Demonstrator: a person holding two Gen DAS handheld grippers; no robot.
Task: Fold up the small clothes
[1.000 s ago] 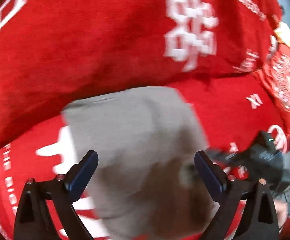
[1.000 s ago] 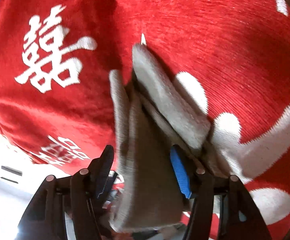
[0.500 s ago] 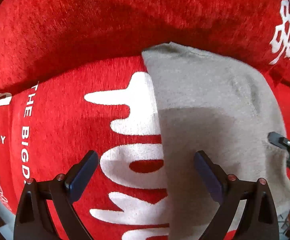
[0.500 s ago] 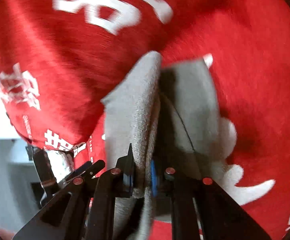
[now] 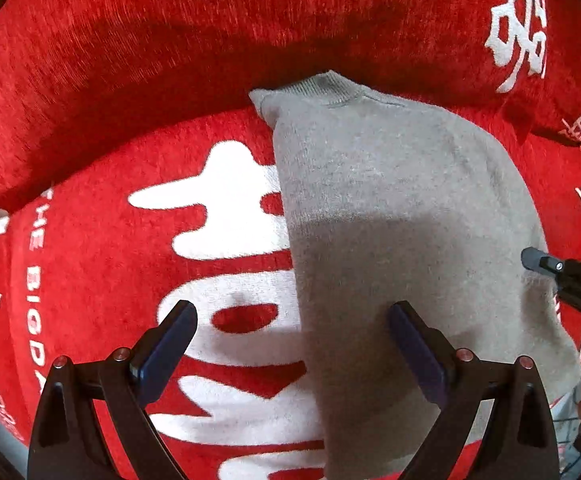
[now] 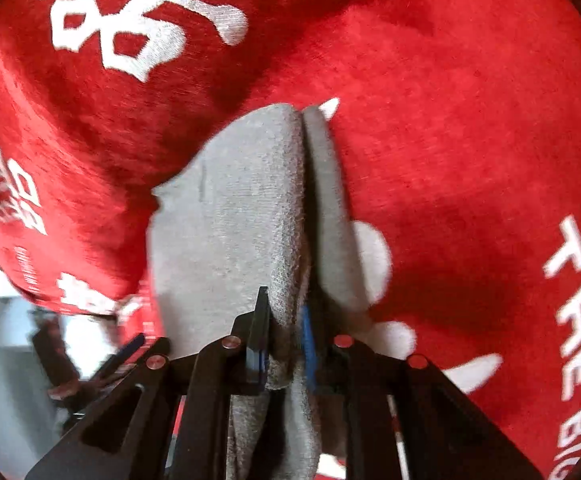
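Here the right gripper (image 6: 284,336) is clamped tight on the grey garment (image 5: 390,216), while the left gripper (image 5: 290,344) hangs wide apart above the red blanket (image 5: 130,80), holding nothing.

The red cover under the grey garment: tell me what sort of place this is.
Probably a home, perhaps a bed or sofa dressed for a wedding. The plush red cover carries big white Chinese characters and the words "THE BIG DAY". A padded red bolster rises behind the grey garment. Pale, blurred room beyond the edge.
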